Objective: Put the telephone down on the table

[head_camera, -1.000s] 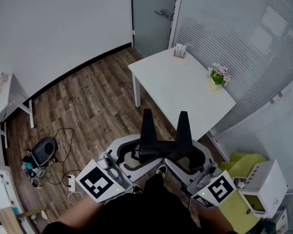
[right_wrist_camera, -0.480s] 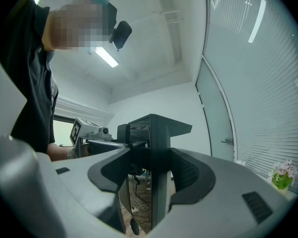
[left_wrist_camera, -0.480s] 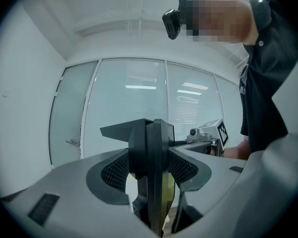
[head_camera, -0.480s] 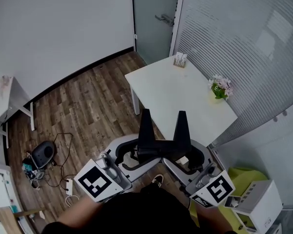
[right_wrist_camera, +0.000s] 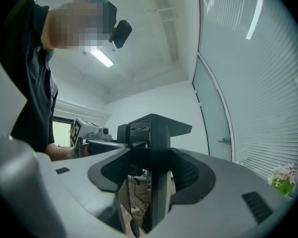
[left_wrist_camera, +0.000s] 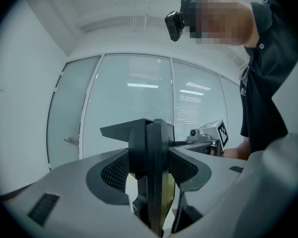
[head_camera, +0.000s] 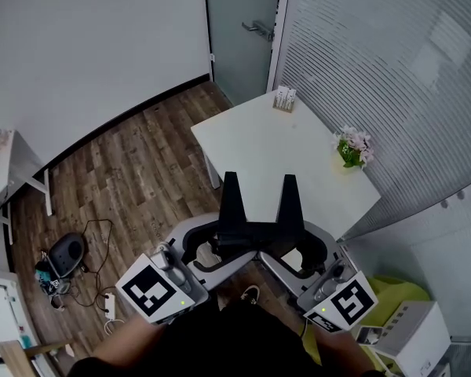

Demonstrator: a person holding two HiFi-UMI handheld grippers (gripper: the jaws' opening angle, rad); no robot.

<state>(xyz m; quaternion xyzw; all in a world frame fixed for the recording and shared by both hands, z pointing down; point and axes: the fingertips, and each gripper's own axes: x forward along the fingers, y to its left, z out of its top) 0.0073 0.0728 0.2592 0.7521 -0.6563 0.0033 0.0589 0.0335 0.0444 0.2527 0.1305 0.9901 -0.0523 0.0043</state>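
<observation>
- Two grippers appear in the head view, the left gripper (head_camera: 213,248) and the right gripper (head_camera: 300,251). They are held level by forearms reaching in from the bottom edge.
- One marker cube (head_camera: 151,293) is carried on the left tool and a second marker cube (head_camera: 344,303) on the right. Only black-and-white square patterns are printed on them, no letters.
- One black telephone (head_camera: 259,228), with two upright prongs on its base, is gripped between the two tools. It is held off the surface, at the near corner of the white table (head_camera: 271,151).
- One flower pot (head_camera: 351,148) and one card holder (head_camera: 282,99) are stood on the table, well apart. The holder's print is too small to be read.
- One door (head_camera: 239,22) is seen beyond the wooden floor (head_camera: 141,171).

- In the left gripper view, the left gripper (left_wrist_camera: 150,170) is seen pinching an upright black panel of the telephone (left_wrist_camera: 154,138). Its two dotted pads (left_wrist_camera: 114,171) are pressed on the panel from either side.
- The right tool's marker cube (left_wrist_camera: 221,133) is visible behind, beside one person (left_wrist_camera: 265,73) in a dark shirt wearing one head camera (left_wrist_camera: 175,24).

- In the right gripper view, the right gripper (right_wrist_camera: 151,175) is likewise clamped on a black panel of the telephone (right_wrist_camera: 156,128), one pad to each side.
- The left tool's marker cube (right_wrist_camera: 77,129) is seen beyond, and the flower pot (right_wrist_camera: 284,178) low at the right edge.
</observation>
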